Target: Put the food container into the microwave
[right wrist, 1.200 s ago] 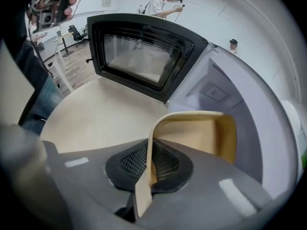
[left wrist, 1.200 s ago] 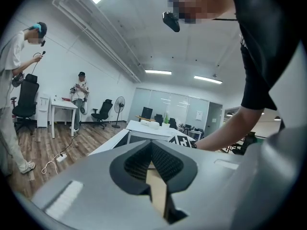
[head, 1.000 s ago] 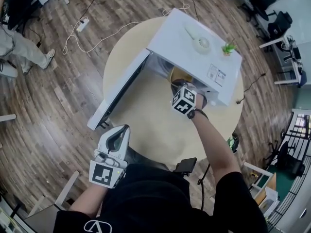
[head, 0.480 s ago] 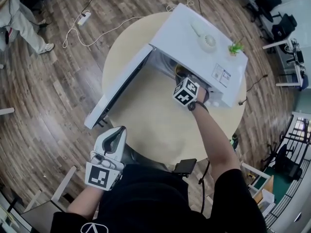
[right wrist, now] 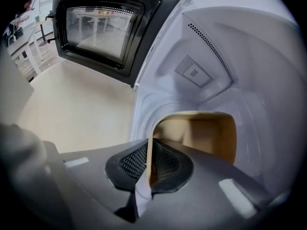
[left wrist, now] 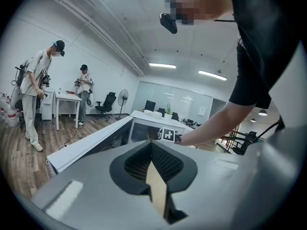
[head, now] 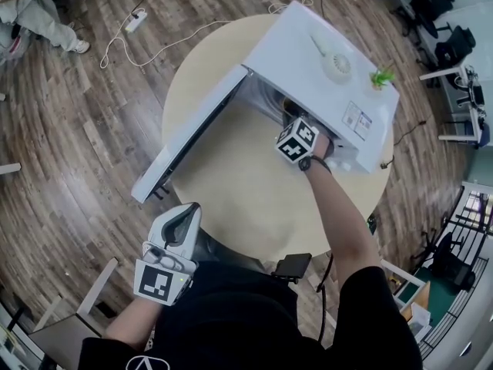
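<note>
The white microwave [head: 323, 60] stands on the round tan table [head: 246, 199] with its door [head: 192, 137] swung wide open to the left. My right gripper [right wrist: 149, 164] reaches into the cavity and is shut on the near wall of the tan food container [right wrist: 206, 133], which sits low inside the white cavity. From the head view only the right gripper's marker cube [head: 297, 141] shows at the opening. My left gripper [head: 183, 220] hangs close to my body off the table's near edge, shut, with nothing held.
A small white fan [head: 337, 66] and a little green plant [head: 382, 76] rest on the microwave's top. A power strip with cable [head: 135, 21] lies on the wooden floor. Two people [left wrist: 36, 90] stand far off to the left.
My right gripper has pushed further into the microwave cavity with the container. The left gripper has stayed where it was.
</note>
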